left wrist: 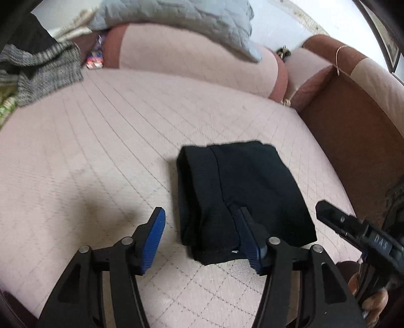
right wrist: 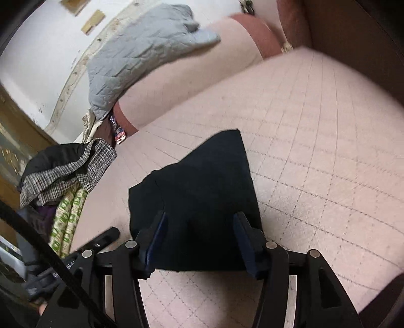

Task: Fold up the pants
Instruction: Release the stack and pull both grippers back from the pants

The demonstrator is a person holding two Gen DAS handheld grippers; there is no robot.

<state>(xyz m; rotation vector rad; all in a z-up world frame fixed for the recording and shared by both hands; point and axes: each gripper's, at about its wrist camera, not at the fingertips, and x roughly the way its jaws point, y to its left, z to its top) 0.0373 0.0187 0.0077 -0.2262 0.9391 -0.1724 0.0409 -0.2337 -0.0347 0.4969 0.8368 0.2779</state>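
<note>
The black pants (left wrist: 242, 196) lie folded into a compact rectangle on the pink quilted sofa seat (left wrist: 106, 141). My left gripper (left wrist: 202, 232) is open above the bundle's near left corner; its right finger is over the fabric and its left finger over bare seat. In the right wrist view the pants (right wrist: 202, 181) lie just ahead and partly between the open fingers of my right gripper (right wrist: 199, 227), above the bundle's near edge. The right gripper's finger (left wrist: 335, 219) also shows at the right of the left wrist view.
A grey quilted blanket (left wrist: 192, 22) drapes over the sofa back. A pile of clothes, grey tweed on top (right wrist: 68, 169), lies at the seat's left end. The brown sofa arm (left wrist: 353, 141) bounds the right side.
</note>
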